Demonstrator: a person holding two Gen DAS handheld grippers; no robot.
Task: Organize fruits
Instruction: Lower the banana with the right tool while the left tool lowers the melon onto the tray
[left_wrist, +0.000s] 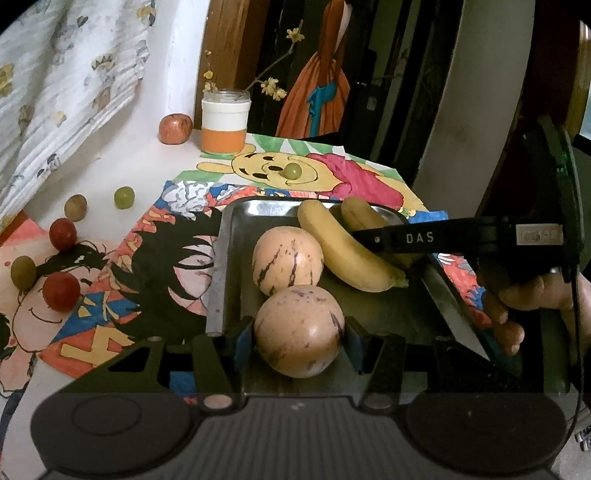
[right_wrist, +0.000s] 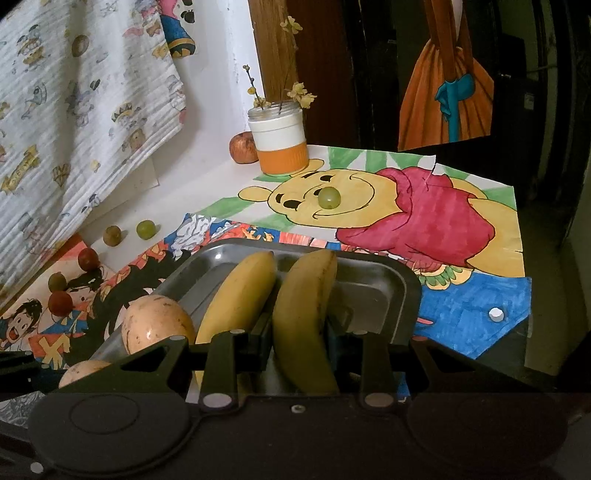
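The striped melon (left_wrist: 298, 330) pinched in my left gripper (left_wrist: 298, 332) looks firm, smooth and fairly heavy, so I judge the pads belong on its widest girth where they sit now, as it hangs over the near end of the steel tray (left_wrist: 218, 273) beside a second melon (left_wrist: 287, 260). My right gripper (right_wrist: 297, 343) is clamped across the middle of a banana (right_wrist: 304, 317), soft and easily bruised, over the tray's right side beside another banana (right_wrist: 240, 295). Loose grapes (left_wrist: 59, 290) lie well apart on the drawings (left_wrist: 147, 258).
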